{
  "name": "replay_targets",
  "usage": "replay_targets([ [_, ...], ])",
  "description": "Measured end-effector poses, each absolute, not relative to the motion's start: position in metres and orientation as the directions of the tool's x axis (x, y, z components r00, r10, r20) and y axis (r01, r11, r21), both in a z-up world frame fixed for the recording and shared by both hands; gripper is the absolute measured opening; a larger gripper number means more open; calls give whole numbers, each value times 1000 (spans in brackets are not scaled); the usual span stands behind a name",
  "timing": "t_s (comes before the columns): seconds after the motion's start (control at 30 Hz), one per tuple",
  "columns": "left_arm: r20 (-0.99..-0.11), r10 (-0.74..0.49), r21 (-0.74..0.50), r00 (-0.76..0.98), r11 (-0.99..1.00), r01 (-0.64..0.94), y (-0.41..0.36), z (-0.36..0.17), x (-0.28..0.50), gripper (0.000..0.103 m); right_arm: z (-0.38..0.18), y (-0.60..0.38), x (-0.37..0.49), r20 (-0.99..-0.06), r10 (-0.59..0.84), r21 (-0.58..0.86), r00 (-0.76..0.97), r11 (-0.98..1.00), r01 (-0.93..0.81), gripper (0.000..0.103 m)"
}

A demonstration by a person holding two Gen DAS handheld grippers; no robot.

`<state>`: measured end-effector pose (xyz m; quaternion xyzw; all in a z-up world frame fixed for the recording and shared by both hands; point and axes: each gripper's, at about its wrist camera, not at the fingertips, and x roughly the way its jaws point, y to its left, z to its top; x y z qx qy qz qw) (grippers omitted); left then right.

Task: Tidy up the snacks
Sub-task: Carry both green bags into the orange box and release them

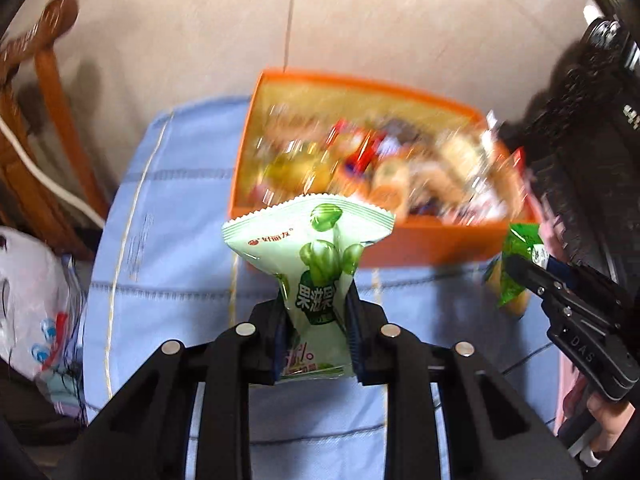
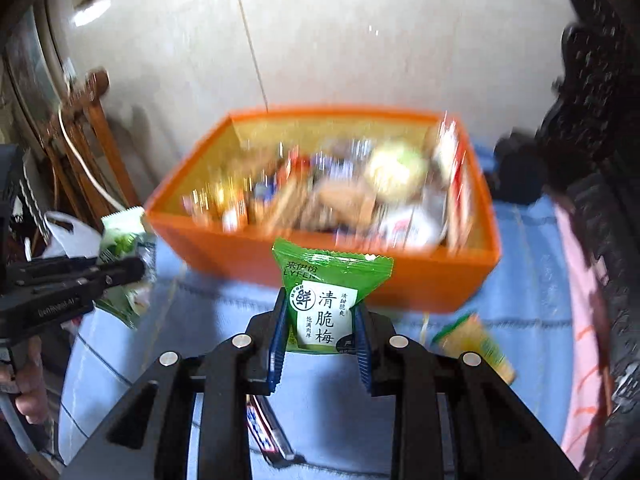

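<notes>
The left gripper point(image 1: 314, 320) pinches a pale green plastic snack packet point(image 1: 310, 248); the right gripper point(image 2: 320, 334) pinches a darker green plum packet point(image 2: 326, 300). Both hang just before the orange rectangular box point(image 2: 400, 284), heaped with blurred snacks, above blue cloth point(image 1: 168, 208).

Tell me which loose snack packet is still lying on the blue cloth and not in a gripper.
The yellow-and-green packet, lying flat on the blue cloth right of the right gripper. The dark green plum packet and pale green packet are each clamped in a gripper.
</notes>
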<state>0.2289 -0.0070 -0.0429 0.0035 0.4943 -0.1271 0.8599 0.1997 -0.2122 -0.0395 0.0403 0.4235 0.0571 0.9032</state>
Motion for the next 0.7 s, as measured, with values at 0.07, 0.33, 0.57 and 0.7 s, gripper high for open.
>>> replay_targets([
  [0.07, -828, -241, -133, 506, 962, 239, -19, -24, 247, 23, -20, -220, 210, -735, 141, 124, 663, 990, -73, 29],
  [0.33, -732, -29, 61, 681, 992, 108, -63, 22, 308, 95, 9, -234, 277, -669, -20, 45, 743, 997, 68, 81],
  [0.57, -786, -74, 16, 614, 990, 140, -60, 1, 298, 95, -13, -250, 249, -693, 32, 87, 720, 995, 39, 81],
  [0.7, -809, -93, -1, 580, 988, 156, -62, -9, 284, 95, -20, -259, 232, -707, 29, 101, 706, 993, 60, 81],
])
